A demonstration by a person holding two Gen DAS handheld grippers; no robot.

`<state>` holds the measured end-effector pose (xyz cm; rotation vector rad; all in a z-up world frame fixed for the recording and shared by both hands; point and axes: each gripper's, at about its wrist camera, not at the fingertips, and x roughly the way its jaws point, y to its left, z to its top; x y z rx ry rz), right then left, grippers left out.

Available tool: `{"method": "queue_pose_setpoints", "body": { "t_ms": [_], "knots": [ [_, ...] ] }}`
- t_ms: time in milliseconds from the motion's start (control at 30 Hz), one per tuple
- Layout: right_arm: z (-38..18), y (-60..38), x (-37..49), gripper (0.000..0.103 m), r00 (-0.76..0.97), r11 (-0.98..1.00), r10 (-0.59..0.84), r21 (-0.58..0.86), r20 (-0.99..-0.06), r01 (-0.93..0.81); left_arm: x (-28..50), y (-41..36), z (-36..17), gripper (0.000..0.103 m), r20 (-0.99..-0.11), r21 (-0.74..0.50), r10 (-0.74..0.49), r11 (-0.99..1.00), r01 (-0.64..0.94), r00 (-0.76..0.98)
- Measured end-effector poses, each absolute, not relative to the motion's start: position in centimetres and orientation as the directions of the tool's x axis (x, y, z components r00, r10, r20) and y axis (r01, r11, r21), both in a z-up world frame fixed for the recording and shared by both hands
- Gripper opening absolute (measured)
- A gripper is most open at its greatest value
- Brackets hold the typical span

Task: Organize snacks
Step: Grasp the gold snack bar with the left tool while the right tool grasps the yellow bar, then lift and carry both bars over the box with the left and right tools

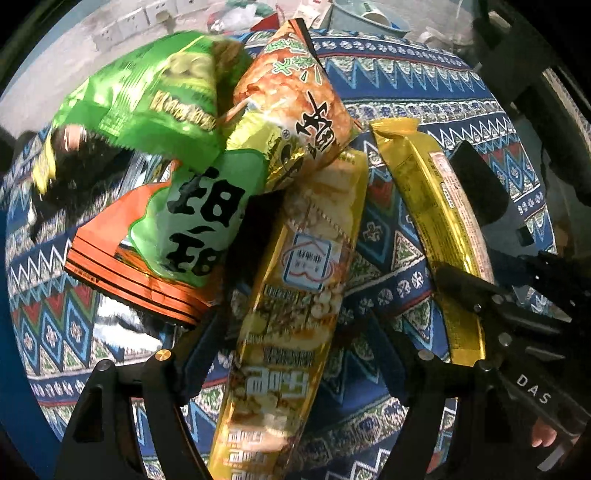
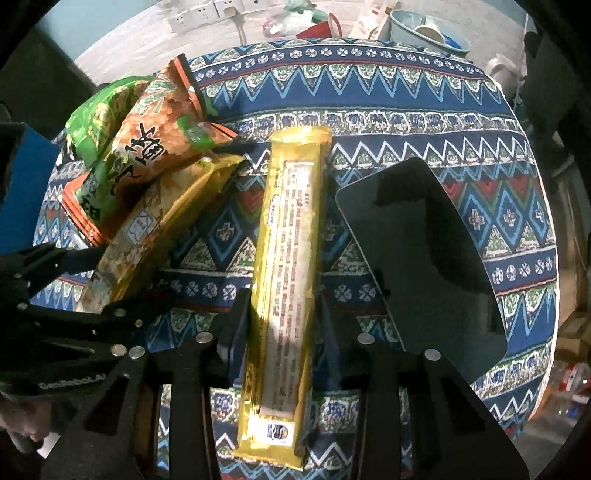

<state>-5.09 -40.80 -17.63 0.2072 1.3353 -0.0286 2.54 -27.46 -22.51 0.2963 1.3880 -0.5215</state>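
My left gripper (image 1: 295, 328) is shut on a long gold cracker pack (image 1: 295, 295) that runs up between its fingers toward a pile of snack bags: an orange-and-green bag (image 1: 295, 103), a bright green bag (image 1: 155, 99) and a green-and-orange bag (image 1: 177, 236). My right gripper (image 2: 282, 314) is shut on a second long gold pack (image 2: 291, 266), label side up, which also shows in the left wrist view (image 1: 439, 221). The pile also shows at the left of the right wrist view (image 2: 147, 147). Both packs lie low over the patterned tablecloth (image 2: 406, 110).
A black tablet (image 2: 424, 258) lies on the cloth just right of the right gripper. Beyond the table's far edge stand a grey bowl (image 2: 424, 29), a red bag (image 2: 317, 27) and power strips (image 2: 207, 14) on the floor.
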Motion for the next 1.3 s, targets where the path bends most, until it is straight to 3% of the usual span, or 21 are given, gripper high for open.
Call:
{"method": "queue_pose_setpoints", "body": {
  "t_ms": [100, 133, 267, 767, 1300],
  "knots": [
    [-18.2, -41.0, -4.6, 0.035, 0.241, 0.983, 0.081, 0.118, -0.967, 0.143, 2.4, -28.5, -22.5, 0.055, -0.978, -0.060, -0.156, 0.846, 0.530, 0.139],
    [-18.4, -40.8, -4.4, 0.035, 0.240, 0.984, 0.076, 0.112, -0.968, 0.140, 2.5, -28.8, -22.3, 0.042, -0.977, -0.055, -0.157, 0.842, 0.537, 0.146],
    [-18.8, -40.0, -4.0, 0.031, 0.251, 0.990, 0.050, 0.081, -0.967, 0.116, 2.2, -29.2, -22.1, 0.033, -0.972, -0.057, -0.174, 0.827, 0.560, 0.157],
    [-15.5, -38.9, -5.1, 0.029, 0.303, 0.988, 0.063, 0.103, -0.951, 0.118, -1.7, -25.9, -16.7, 0.031, -0.933, -0.097, -0.292, 0.764, 0.638, 0.209],
    [-8.9, -36.7, -5.5, 0.029, 0.419, 0.985, 0.087, 0.140, -0.904, 0.098, -1.4, -17.4, -10.1, 0.031, -0.888, -0.125, -0.342, 0.823, 0.554, 0.307]
  ]
}}
